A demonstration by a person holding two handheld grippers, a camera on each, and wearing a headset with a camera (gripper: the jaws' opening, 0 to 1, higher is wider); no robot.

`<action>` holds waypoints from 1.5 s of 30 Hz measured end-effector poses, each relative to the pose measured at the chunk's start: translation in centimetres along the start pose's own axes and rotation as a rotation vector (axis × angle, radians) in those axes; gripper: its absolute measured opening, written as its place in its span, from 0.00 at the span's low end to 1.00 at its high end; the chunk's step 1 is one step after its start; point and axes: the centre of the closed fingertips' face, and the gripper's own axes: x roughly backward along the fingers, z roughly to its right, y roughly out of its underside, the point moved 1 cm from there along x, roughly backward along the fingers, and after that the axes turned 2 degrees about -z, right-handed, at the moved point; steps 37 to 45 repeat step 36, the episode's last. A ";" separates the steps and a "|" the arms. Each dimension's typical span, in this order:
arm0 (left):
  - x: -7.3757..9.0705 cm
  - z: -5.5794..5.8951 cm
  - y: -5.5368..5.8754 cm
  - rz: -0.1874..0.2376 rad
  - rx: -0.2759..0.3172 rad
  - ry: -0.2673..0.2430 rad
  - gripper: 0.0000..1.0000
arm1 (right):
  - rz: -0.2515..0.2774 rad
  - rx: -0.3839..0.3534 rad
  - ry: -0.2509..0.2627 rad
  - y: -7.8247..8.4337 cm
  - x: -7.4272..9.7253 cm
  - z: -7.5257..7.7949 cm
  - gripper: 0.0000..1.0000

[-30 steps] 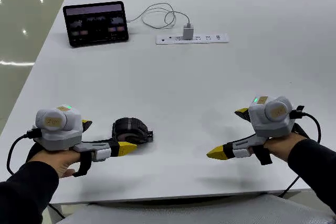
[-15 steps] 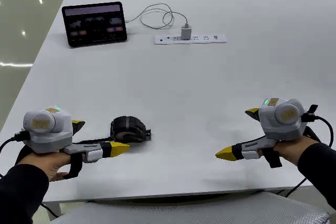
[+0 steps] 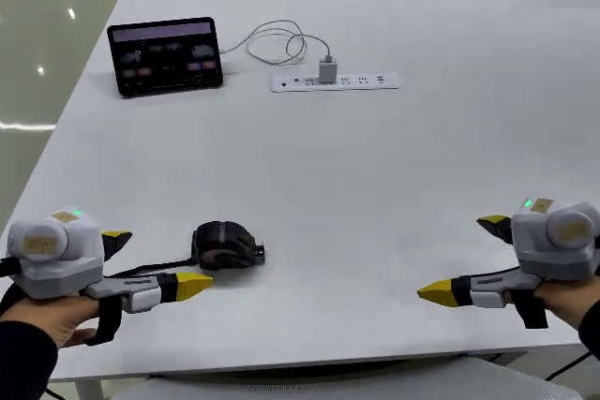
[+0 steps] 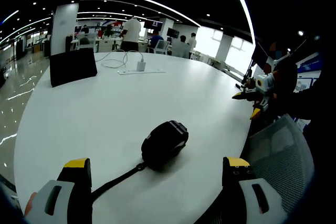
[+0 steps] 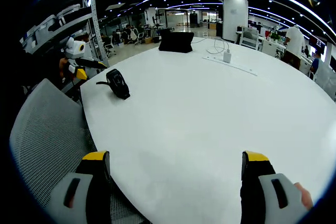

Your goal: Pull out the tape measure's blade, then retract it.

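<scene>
A black tape measure point(image 3: 225, 245) lies on the white table point(image 3: 375, 175) near its front left, blade in, with a black wrist strap point(image 4: 113, 182) trailing toward me. My left gripper point(image 3: 157, 259) is open, just left of the tape measure and not touching it. In the left gripper view the tape measure point(image 4: 164, 142) sits a little ahead of the left gripper point(image 4: 157, 163), between its spread jaws. My right gripper point(image 3: 462, 258) hangs open and empty at the front right, far from the tape measure point(image 5: 118, 83). The right gripper point(image 5: 176, 156) holds nothing.
A dark tablet point(image 3: 164, 53) stands at the back left. Beside it lies a white power strip point(image 3: 335, 81) with a charger and coiled cable point(image 3: 281, 39). A grey mesh chair point(image 5: 47, 145) is at the table's near edge.
Both grippers have drawn apart and back toward the near edge. The left one has moved left, away from the tape measure; the right one has moved right. The tape measure has stayed put.
</scene>
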 end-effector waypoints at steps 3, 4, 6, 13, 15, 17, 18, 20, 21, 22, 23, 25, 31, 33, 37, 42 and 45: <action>0.4 -0.4 0.0 0.003 -0.007 -0.011 1.00 | -0.003 -0.006 0.015 0.5 1.1 0.4 1.00; 0.6 -0.8 0.0 0.002 -0.017 -0.030 1.00 | -0.004 -0.008 0.020 0.7 1.3 0.5 1.00; 0.8 -0.9 0.0 0.007 -0.005 -0.020 1.00 | -0.002 -0.019 0.028 1.1 1.9 0.8 1.00; 1.4 -0.5 0.8 -0.014 -0.022 -0.014 1.00 | -0.003 -0.034 0.038 2.0 3.1 0.9 1.00; 1.6 -0.3 1.0 -0.017 -0.016 -0.005 1.00 | -0.006 -0.030 0.043 2.1 3.2 0.9 1.00; 1.7 -0.2 1.4 -0.037 0.004 0.000 1.00 | -0.003 -0.032 0.044 2.0 3.3 0.9 1.00; 1.8 -0.2 1.6 -0.045 0.005 0.005 1.00 | -0.003 -0.033 0.044 2.0 3.3 0.8 1.00; 1.9 -0.2 1.7 -0.048 -0.009 0.000 1.00 | -0.001 -0.035 0.044 2.1 3.3 0.8 1.00; 1.9 -0.3 1.7 -0.050 -0.013 0.001 1.00 | -0.002 -0.034 0.043 2.1 3.2 0.7 1.00; 2.0 -0.3 1.7 -0.053 -0.018 -0.001 1.00 | -0.005 -0.030 0.043 2.2 3.2 0.6 1.00; 2.0 -0.3 1.7 -0.051 -0.019 0.000 1.00 | -0.008 -0.030 0.041 2.2 3.1 0.6 1.00; 2.1 -0.4 1.6 -0.048 -0.020 -0.001 1.00 | -0.010 -0.029 0.038 2.2 3.1 0.5 1.00; 2.2 -0.6 1.7 -0.048 -0.016 -0.005 1.00 | -0.007 -0.024 0.041 2.0 3.2 0.7 1.00; 2.3 -0.7 1.7 -0.048 -0.019 -0.010 1.00 | -0.008 -0.025 0.045 2.1 3.3 0.8 1.00; 2.3 -0.7 1.7 -0.046 -0.015 -0.008 1.00 | -0.005 -0.035 0.048 2.4 3.5 1.0 1.00; 2.3 -0.7 1.7 -0.046 -0.015 -0.008 1.00 | -0.005 -0.035 0.048 2.4 3.5 1.0 1.00; 2.3 -0.7 1.7 -0.046 -0.015 -0.008 1.00 | -0.005 -0.035 0.048 2.4 3.5 1.0 1.00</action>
